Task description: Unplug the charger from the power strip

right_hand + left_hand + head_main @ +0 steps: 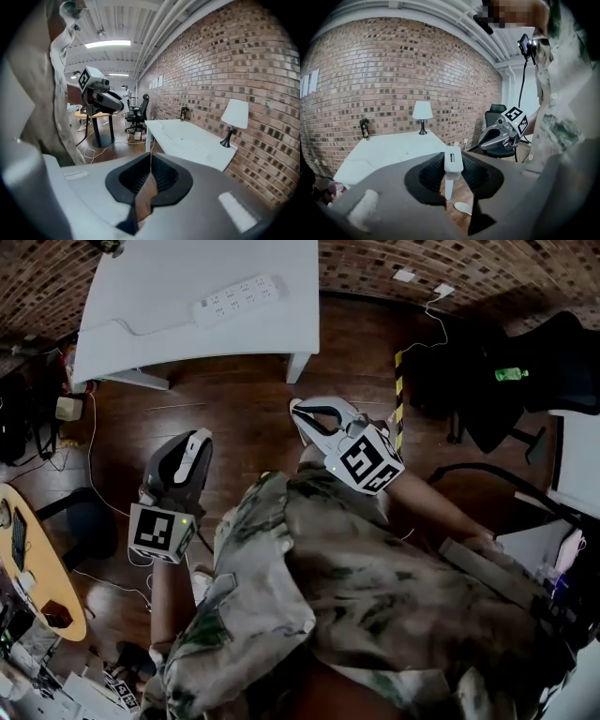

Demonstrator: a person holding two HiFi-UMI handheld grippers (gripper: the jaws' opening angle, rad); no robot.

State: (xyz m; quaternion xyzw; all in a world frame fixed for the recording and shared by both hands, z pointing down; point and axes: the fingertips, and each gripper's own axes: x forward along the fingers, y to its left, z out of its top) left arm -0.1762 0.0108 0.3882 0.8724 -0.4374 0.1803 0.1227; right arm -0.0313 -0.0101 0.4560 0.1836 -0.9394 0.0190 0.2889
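The white power strip (236, 299) lies on the white table (169, 324) at the far side, with its cord trailing left. Both grippers are held well back from the table, above the wooden floor. My left gripper (192, 448) is shut on a white charger (453, 160), which stands upright between the ribbed pads with a thin white stem hanging below it. My right gripper (298, 411) holds nothing; in its own view the jaws (150, 161) meet, with only a thin slit between them. The left gripper view shows the right gripper (490, 139) off to the right.
A white lamp (422, 112) stands at the table's back by the brick wall. A black office chair (525, 381) and a yellow-black striped post (397, 399) are at the right. A round wooden table (37, 559) and loose cables lie at the left.
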